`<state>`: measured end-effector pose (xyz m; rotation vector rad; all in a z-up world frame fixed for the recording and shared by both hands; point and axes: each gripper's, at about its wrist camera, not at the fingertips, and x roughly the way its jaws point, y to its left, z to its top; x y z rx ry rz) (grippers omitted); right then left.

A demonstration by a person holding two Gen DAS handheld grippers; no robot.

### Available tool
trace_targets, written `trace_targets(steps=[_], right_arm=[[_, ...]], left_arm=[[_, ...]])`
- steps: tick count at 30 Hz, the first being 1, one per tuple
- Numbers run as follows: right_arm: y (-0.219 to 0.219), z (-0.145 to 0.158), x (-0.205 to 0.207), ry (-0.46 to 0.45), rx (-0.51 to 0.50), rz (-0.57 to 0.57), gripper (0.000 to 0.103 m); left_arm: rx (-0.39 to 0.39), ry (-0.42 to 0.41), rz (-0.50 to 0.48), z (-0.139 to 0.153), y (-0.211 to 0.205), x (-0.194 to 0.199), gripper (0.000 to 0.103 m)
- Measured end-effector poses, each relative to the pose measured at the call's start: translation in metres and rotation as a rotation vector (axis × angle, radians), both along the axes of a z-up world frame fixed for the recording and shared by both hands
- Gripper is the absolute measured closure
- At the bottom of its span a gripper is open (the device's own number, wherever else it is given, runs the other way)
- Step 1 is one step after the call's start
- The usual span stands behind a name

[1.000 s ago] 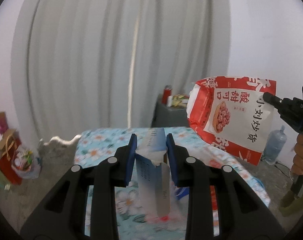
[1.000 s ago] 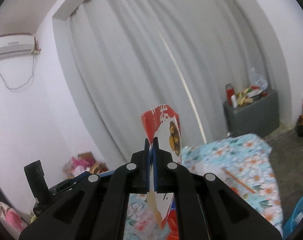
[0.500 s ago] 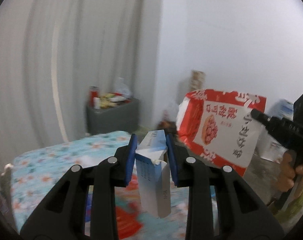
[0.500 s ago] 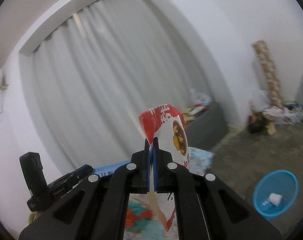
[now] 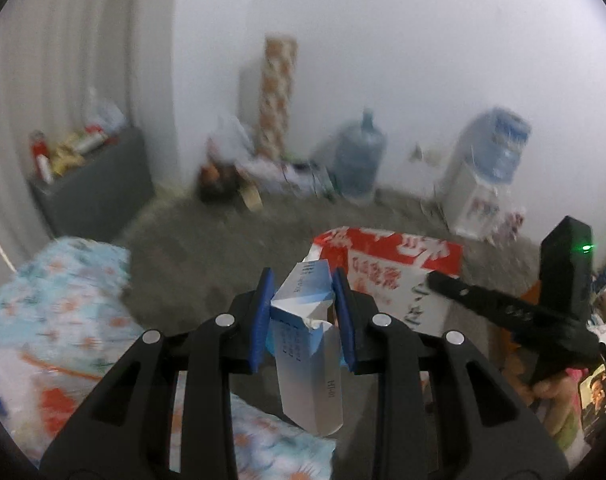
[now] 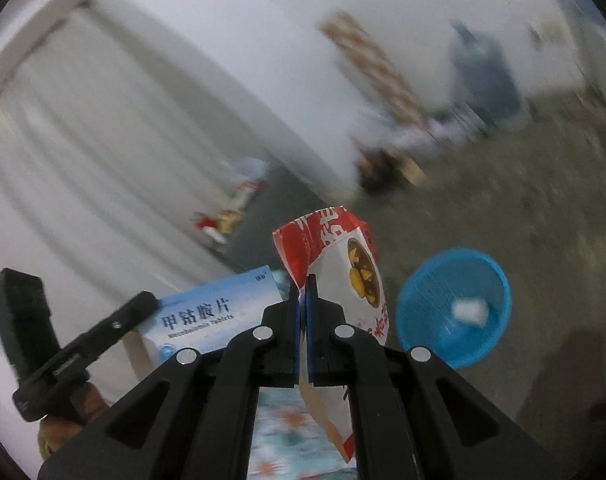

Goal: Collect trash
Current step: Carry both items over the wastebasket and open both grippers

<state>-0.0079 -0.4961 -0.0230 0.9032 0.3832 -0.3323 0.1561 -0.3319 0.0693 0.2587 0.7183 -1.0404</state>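
Left gripper (image 5: 302, 316) clamps one blue-white medicine box (image 5: 309, 344) between its blue pads, the box hanging tilted above the floral cloth (image 5: 55, 304). Right gripper (image 6: 303, 322) is pinched nearly flat on one red-white snack bag (image 6: 343, 280), held out in mid-air over the floor. One blue basket (image 6: 453, 308) sits on the floor just right of the bag, one white scrap (image 6: 469, 312) inside. Two water jugs by the wall, blurred.

I'm holding a torn-open blue-and-white tablet box (image 5: 307, 344) upright, and a red-and-white snack bag (image 6: 343, 280) is hanging edge-on, near a blue basket (image 6: 491, 344) containing one white scrap (image 6: 469, 312).
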Motion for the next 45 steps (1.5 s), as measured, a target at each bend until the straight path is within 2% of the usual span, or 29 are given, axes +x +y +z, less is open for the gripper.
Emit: trace_targets(steps=[5,8,11,14,16,18,21,25,32,36,40,45], right_arm=[[-0.050,-0.084,0.011,0.127,0.152,-0.084,0.100],[-0.074,-0.120,0.016,0.148,0.234,-0.118,0.100],[-0.100,-0.156,0.025,0.164,0.314,-0.141,0.097],[-0.117,-0.184,0.033,0.217,0.361,-0.178,0.093],[-0.121,-0.199,0.034,0.263,0.385,-0.209,0.066],[-0.128,-0.207,0.032,0.293,0.383,-0.262,0.061],[-0.132,-0.209,0.027,0.287,0.381,-0.289,0.051],[-0.126,-0.205,0.017,0.282,0.360,-0.303,0.051],[-0.098,-0.174,-0.002,0.252,0.328,-0.300,0.051],[-0.073,-0.140,0.000,0.257,0.250,-0.259,0.050],[-0.040,-0.095,0.012,0.282,0.135,-0.181,0.036],[0.018,-0.029,0.033,0.279,-0.079,-0.055,0.019]], left_arm=[[0.172,0.105,-0.027,-0.076,-0.092,0.041,0.075],[0.249,0.150,-0.019,-0.124,-0.131,0.065,0.075],[0.304,0.195,-0.006,-0.165,-0.159,0.087,0.075],[0.342,0.297,-0.011,-0.201,-0.181,0.097,0.071],[0.345,0.326,0.025,-0.214,-0.189,0.100,0.053],[0.339,0.328,0.051,-0.217,-0.192,0.101,0.052],[0.315,0.331,0.035,-0.206,-0.187,0.093,0.048],[0.263,0.300,0.023,-0.173,-0.168,0.081,0.043],[0.185,0.238,-0.003,-0.095,-0.129,0.053,0.041],[0.152,0.193,-0.018,-0.051,-0.091,0.033,0.037],[0.103,0.143,-0.022,-0.010,-0.037,0.011,0.033],[0.020,0.093,0.028,0.030,0.059,-0.014,0.028]])
